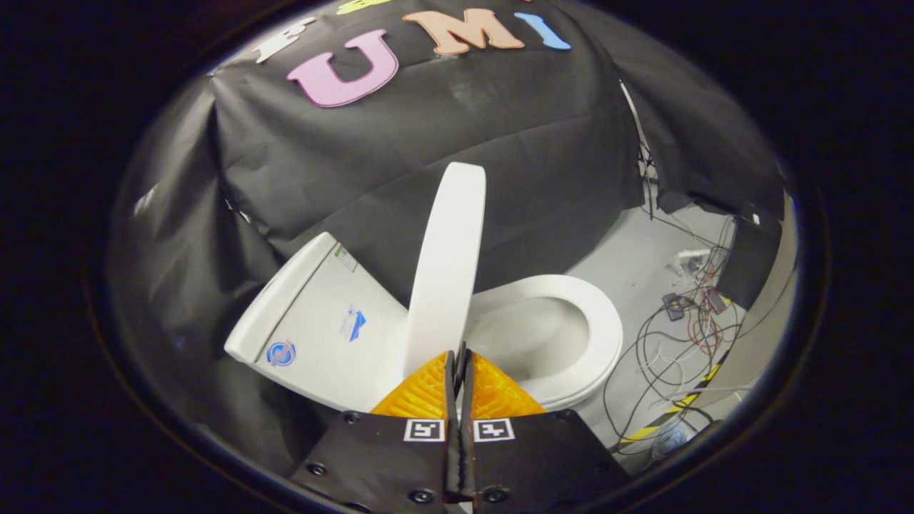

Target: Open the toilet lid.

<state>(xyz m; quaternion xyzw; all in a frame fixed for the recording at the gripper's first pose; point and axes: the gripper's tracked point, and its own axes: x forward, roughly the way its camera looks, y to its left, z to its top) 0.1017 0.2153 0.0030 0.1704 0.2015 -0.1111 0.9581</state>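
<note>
A white toilet stands just ahead of my fingers, its tank [314, 321] to the left and its seat ring [596, 343] to the right. The toilet lid [448, 264] is raised and stands nearly upright between tank and seat, seen edge-on. Its lower end touches or sits right behind my fingertips. My gripper [457, 355] is shut, the two fingers pressed together with nothing between them. The bowl [532, 335] lies uncovered inside the seat ring.
Black cloth walls close in behind and to the left of the toilet. On the grey floor to the right lie tangled cables [685, 335], small power boxes and a strip of yellow-black tape [678, 410].
</note>
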